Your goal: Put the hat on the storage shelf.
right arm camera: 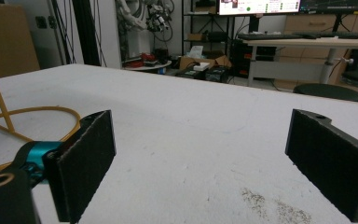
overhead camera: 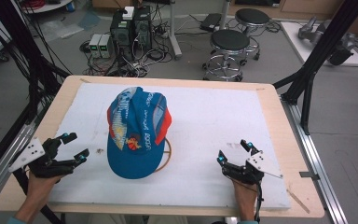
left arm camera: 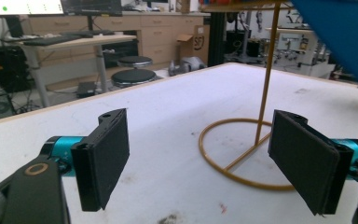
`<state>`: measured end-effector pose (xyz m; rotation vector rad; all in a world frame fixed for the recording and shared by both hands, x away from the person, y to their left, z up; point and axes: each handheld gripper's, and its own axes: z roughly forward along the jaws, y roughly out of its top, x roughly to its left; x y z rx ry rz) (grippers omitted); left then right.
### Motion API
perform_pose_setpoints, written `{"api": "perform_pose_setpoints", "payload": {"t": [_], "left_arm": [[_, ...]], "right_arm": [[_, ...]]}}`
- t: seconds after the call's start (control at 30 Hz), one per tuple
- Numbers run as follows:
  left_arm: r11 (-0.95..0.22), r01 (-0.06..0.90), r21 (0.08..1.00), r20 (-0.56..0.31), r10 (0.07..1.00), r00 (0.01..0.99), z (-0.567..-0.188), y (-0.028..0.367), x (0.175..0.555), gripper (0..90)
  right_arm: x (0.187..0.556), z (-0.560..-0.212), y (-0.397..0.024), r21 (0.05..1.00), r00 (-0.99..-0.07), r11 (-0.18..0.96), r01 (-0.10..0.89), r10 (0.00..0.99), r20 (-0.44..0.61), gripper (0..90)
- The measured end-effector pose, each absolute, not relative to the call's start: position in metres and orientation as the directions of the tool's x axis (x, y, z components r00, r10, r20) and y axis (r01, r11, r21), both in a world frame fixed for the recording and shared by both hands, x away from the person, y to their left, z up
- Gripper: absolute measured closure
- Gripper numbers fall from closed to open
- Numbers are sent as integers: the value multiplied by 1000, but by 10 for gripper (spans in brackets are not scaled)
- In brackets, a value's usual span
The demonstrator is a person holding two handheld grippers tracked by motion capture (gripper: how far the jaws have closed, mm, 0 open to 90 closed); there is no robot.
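You're resting both grippers w/ jaws spread wide & empty, left gripper (overhead camera: 72,147) & right gripper (overhead camera: 234,151) flanking the cap (overhead camera: 137,133), which is sitting between them on its wire stand (left arm camera: 242,154), probably readying a two-sided grab.

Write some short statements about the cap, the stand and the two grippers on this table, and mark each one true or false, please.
1. The blue cap sits on top of a thin yellow wire stand. True.
2. The left gripper is shut on the brim of the cap. False: it is open and holds nothing, apart from the cap.
3. The right gripper is open above the white board. True.
4. The stand has a square wooden base. False: its base is a round wire ring lying on the board.
5. Two round black stools stand on the floor beyond the table. True.
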<state>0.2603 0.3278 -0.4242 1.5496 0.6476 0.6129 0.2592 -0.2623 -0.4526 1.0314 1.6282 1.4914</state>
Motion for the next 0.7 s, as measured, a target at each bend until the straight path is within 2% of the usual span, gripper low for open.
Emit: {"api": "perform_pose_setpoints", "payload": {"t": [0.17, 0.7], "left_arm": [[-92, 54, 994, 31, 731, 681, -435, 327, 261, 208], [-72, 51, 996, 19, 740, 672, -448, 329, 261, 207]], "right_arm": [[259, -453, -263, 995, -446, 25, 97, 895, 21, 74], [259, -453, -263, 995, -448, 24, 97, 894, 22, 74]]}}
